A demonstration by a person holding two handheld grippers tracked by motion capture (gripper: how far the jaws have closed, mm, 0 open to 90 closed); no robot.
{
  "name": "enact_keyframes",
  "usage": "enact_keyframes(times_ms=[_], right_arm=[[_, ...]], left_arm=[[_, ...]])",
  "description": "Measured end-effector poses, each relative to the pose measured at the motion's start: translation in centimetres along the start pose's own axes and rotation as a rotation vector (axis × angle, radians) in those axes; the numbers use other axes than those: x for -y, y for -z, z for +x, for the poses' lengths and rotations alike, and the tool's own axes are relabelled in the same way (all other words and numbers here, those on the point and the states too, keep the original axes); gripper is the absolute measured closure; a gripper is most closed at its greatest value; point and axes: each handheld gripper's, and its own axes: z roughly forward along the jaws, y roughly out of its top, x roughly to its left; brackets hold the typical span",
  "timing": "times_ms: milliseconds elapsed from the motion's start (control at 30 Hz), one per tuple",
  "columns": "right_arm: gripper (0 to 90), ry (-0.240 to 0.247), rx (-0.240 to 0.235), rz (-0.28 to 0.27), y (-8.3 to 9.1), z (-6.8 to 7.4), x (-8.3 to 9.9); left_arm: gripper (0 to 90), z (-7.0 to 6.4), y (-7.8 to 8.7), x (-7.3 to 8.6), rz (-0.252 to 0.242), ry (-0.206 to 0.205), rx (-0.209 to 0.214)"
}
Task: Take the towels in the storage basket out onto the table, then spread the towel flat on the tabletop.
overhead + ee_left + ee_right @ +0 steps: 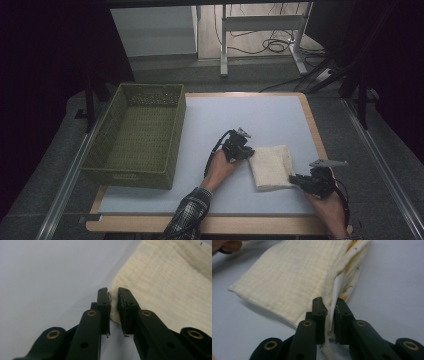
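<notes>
High view shows a soft cream cloth (271,166), folded flat on the white table (240,115), right of the green basket (137,135). Both grippers pinch it. Right gripper (331,315) bites the cloth's near corner, nearly closed. Left gripper (113,302) nips its left edge. The cloth's far end is cut off.

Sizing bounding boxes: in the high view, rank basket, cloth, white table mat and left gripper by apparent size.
1. White table mat
2. Green woven basket
3. Folded cream cloth
4. Left gripper, smallest; it sits above the table, so nearness to the camera slightly inflates it.
</notes>
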Motion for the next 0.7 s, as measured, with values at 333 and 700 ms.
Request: enact_keyframes(times_ms=[333,700], right_arm=[[83.7,-0.005,-0.020,-0.020,0.5,0.3,-0.1],[83.7,0.015,-0.075,-0.078,1.9,1.2,-1.7]], left_arm=[[86.8,0.1,0.5,0.2,-0.017,0.005,0.007],[86.6,0.3,2.8,0.0,-0.001,-0.034,-0.060]])
